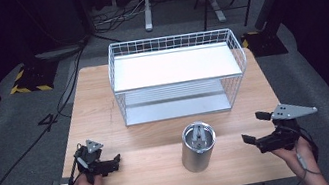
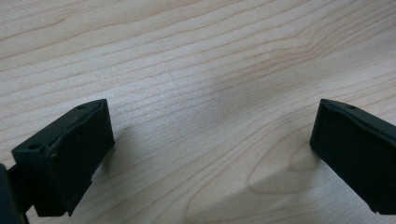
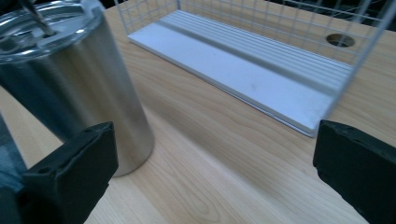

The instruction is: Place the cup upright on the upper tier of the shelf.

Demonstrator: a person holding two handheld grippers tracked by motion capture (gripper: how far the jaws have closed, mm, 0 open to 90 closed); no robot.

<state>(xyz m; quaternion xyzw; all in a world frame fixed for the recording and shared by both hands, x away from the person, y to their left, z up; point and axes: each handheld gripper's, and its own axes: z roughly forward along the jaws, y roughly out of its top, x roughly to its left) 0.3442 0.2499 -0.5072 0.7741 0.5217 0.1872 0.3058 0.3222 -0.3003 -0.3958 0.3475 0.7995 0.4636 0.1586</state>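
Observation:
A steel tumbler (image 1: 198, 146) with a clear lid stands upright near the table's front edge, in the middle. My right gripper (image 1: 253, 127) rests to its right, open, jaws pointing toward it with a gap between. In the right gripper view the tumbler (image 3: 79, 79) rises just beyond the left jaw, and the gripper (image 3: 215, 172) holds nothing. My left gripper (image 1: 112, 164) lies at the front left, well apart from the tumbler. Seen in the left gripper view, that gripper (image 2: 212, 149) is open over bare wood.
A white wire rack (image 1: 172, 45) with two shelves stands at the middle back of the wooden table (image 1: 97, 98); its lower shelf (image 3: 261, 65) lies ahead of my right gripper. A round hole (image 3: 340, 40) pierces the tabletop behind it. Cables and stands sit on the floor beyond.

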